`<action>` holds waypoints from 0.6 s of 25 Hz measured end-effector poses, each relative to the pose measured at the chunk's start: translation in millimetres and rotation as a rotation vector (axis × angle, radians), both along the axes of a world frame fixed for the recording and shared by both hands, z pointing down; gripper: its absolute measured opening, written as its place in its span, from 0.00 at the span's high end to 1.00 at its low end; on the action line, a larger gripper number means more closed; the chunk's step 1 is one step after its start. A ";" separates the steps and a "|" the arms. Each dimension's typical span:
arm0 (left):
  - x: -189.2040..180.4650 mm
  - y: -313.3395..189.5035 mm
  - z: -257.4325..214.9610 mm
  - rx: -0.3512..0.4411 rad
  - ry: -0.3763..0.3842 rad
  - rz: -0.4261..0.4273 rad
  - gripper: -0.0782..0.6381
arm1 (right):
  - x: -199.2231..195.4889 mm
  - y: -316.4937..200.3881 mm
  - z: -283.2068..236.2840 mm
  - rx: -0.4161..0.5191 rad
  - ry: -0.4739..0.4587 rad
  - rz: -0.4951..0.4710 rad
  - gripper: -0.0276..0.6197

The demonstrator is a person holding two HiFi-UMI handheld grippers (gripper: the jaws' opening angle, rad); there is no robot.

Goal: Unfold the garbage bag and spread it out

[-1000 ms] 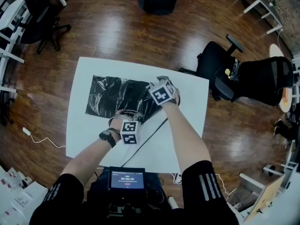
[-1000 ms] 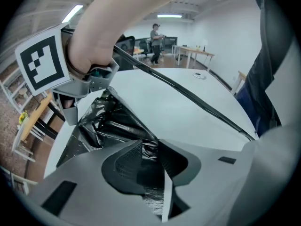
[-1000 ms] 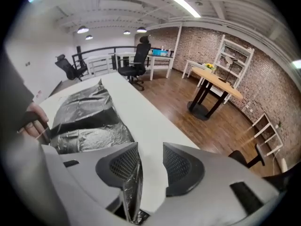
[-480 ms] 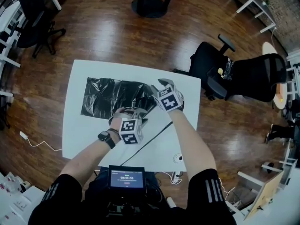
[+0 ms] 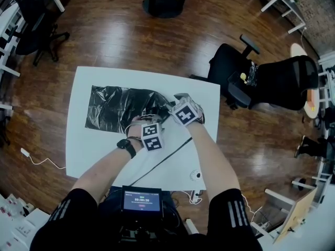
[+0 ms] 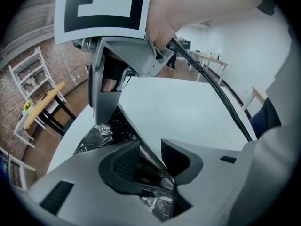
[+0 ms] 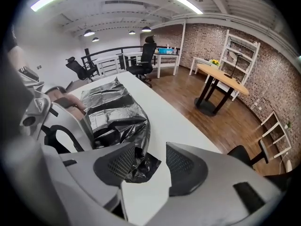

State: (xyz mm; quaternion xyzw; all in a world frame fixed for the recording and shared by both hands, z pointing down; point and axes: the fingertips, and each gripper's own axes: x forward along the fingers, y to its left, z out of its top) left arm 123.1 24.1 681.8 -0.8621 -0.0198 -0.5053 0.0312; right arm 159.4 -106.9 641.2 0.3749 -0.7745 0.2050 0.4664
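Note:
The black garbage bag (image 5: 118, 107) lies on the white table (image 5: 104, 150), flat at its left and bunched at its right end, where both grippers meet it. My left gripper (image 5: 148, 123) (image 6: 153, 161) is open, its jaws just widened; crinkled bag film (image 6: 101, 133) still runs between its pads and rests against the left pad. My right gripper (image 5: 170, 109) (image 7: 150, 161) is open too, its jaws also just widened. A bag corner (image 7: 141, 166) lies against its left pad, with bare table showing beside the right pad. The rest of the bag (image 7: 110, 105) stretches away in the right gripper view.
A black cable (image 5: 167, 156) crosses the near part of the table, and a small round white object (image 5: 196, 175) sits near its front right corner. Black office chairs (image 5: 246, 82) stand to the right on the wooden floor. A screen device (image 5: 141, 198) is at the person's chest.
Both grippers have shifted right along the table at the bag's right end. The left one has come closer to the right one. The bag's left part stayed put.

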 end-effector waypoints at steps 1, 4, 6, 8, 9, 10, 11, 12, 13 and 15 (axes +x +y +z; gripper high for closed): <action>1.1 1.8 3.4 -0.010 -0.007 0.003 0.68 | -0.9 1.4 5.2 -0.016 0.008 -0.010 0.59; 2.8 10.1 12.4 -0.040 -0.025 0.018 0.67 | -3.7 6.3 21.2 -0.068 0.030 -0.035 0.59; 3.7 16.1 17.1 -0.054 -0.035 0.034 0.67 | -5.7 7.8 29.6 -0.089 0.043 -0.050 0.59; 4.5 20.5 20.4 -0.060 -0.041 0.047 0.68 | -3.1 7.6 38.2 -0.098 0.071 -0.057 0.59; 5.0 21.4 20.8 -0.061 -0.041 0.051 0.68 | -0.6 7.6 42.3 -0.106 0.081 -0.053 0.59; 5.3 21.7 20.6 -0.063 -0.039 0.054 0.68 | 1.2 6.7 44.9 -0.111 0.081 -0.042 0.59; 5.3 22.0 20.1 -0.069 -0.036 0.057 0.68 | 2.3 4.1 45.9 -0.109 0.074 -0.028 0.59; 4.9 22.8 19.6 -0.080 -0.034 0.060 0.68 | 3.3 0.3 45.8 -0.101 0.070 -0.015 0.59; 4.3 23.9 19.3 -0.094 -0.032 0.064 0.68 | 4.6 -3.5 45.7 -0.094 0.071 -0.006 0.59; 3.6 26.6 18.9 -0.120 -0.028 0.073 0.68 | 7.4 -9.8 45.9 -0.087 0.077 0.009 0.59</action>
